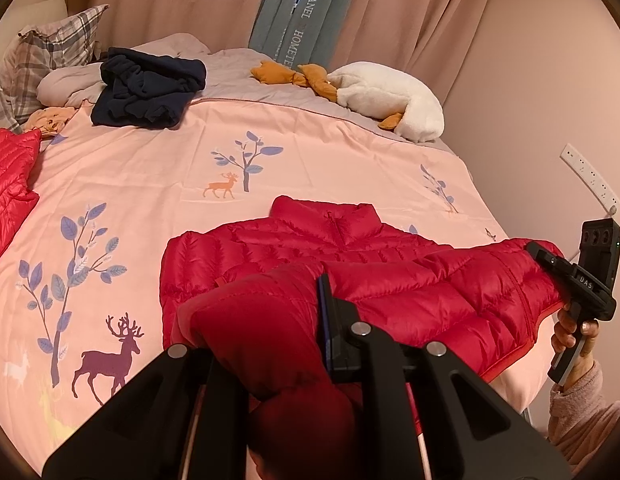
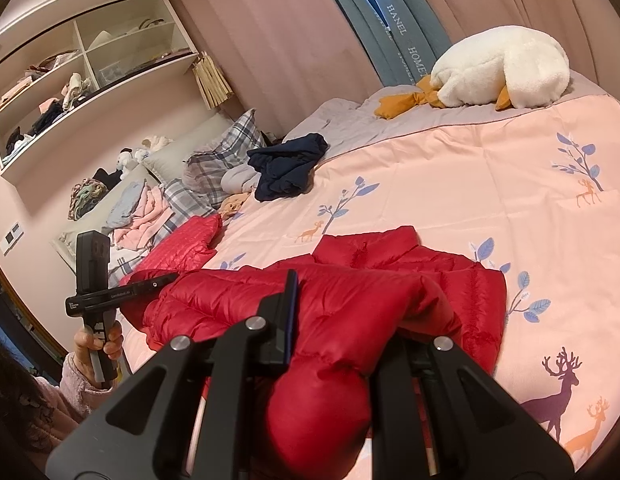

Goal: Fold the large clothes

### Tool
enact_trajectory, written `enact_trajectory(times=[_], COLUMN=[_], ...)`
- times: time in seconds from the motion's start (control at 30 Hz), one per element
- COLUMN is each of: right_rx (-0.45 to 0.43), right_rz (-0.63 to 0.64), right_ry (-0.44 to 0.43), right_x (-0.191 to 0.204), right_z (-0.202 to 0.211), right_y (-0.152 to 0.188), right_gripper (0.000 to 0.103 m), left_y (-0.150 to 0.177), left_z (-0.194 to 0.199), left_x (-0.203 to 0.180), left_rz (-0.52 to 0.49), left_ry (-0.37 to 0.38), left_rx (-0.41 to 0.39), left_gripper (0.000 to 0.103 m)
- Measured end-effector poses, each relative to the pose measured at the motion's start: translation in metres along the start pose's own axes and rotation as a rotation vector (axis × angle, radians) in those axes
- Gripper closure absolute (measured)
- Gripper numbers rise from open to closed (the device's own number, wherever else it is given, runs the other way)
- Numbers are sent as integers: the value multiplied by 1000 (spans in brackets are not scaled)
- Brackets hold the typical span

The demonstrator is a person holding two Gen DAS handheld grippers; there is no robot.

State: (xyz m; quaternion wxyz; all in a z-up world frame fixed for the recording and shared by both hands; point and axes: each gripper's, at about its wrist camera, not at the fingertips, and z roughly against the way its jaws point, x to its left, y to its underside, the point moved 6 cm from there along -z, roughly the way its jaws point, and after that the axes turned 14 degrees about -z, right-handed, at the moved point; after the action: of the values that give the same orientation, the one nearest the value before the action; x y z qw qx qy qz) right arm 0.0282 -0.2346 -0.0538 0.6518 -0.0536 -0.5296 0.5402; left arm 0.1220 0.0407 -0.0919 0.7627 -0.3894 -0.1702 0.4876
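red puffer jackets: 2 [image 2: 349, 292] [image 2: 182, 246] | handheld grippers: 2 [image 1: 270, 320] [image 2: 341, 320] | navy garment heaps: 1 [image 1: 146, 88] | white plush geese: 1 [image 2: 505, 68] | plaid pillows: 2 [image 2: 226, 148] [image 2: 182, 200] | wall shelf units: 1 [image 2: 90, 60]

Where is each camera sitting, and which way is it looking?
Left wrist: sits on the left gripper, looking across the pink deer-print bed over the red puffy jacket; the right gripper and hand show at the right edge.
Right wrist: sits on the right gripper, looking towards the plaid pillows and wall shelves; the left gripper and hand show at the left.
Shared: jacket, navy garment, white plush goose.
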Motion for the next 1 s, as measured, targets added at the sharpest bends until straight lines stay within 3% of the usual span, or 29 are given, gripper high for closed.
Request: enact_trajectory(times=[1.0], right_rx=[5], right_rz=[-24], right_ry=[14], right_x=[-4], right_z=[-8], right_y=[1], right_gripper=[89], left_y=[1], left_z=[-17], left_x=[7], left_rz=[-10], left_ry=[-19], left_rx=[21], left_gripper=[91])
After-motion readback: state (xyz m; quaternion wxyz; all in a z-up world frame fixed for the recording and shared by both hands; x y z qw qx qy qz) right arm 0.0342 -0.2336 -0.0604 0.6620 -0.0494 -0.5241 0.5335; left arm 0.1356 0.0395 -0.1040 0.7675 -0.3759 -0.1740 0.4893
